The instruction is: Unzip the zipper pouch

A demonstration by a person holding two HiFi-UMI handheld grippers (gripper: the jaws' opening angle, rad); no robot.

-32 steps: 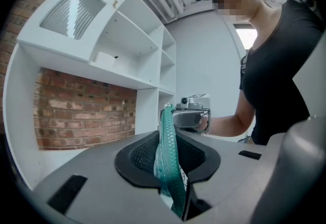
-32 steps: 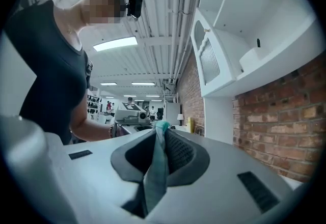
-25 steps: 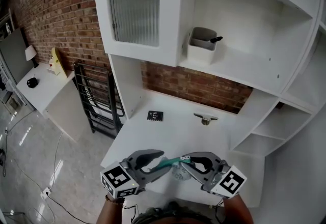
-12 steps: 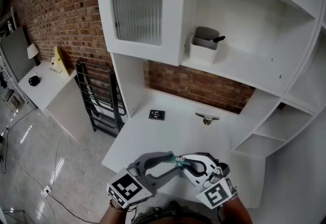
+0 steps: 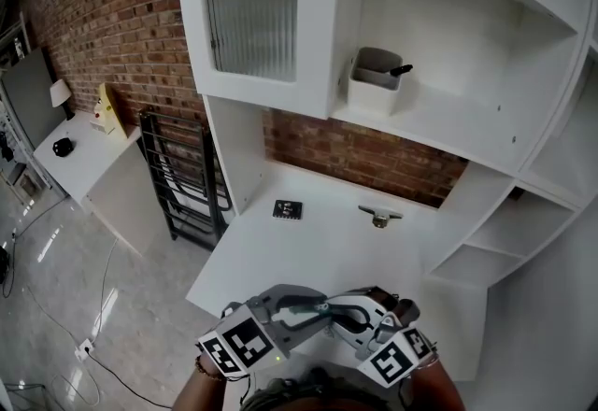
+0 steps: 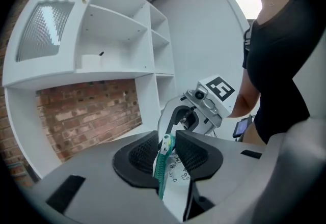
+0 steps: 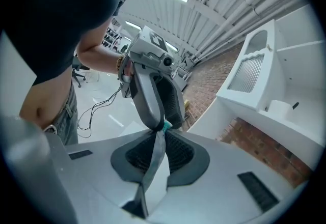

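Looming behind the pouch (image 6: 161,169), white shelving (image 5: 439,129).

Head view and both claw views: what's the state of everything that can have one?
zipper pouch, held up between both claws; how far unzipped, cannot tell.
left claw, jaws just been closing, clamped on the pouch's teal zipper edge.
right claw, shut on the pouch's fabric.
cabinet door, shut.
white container, upright on shelf.

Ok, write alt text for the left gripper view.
The left hand-held gripper, its jaws just closed further, pinches the teal zipper edge of a white fabric zipper pouch, while the right hand-held gripper holds it from the far side. Behind stand a white shelf unit and a red brick wall.
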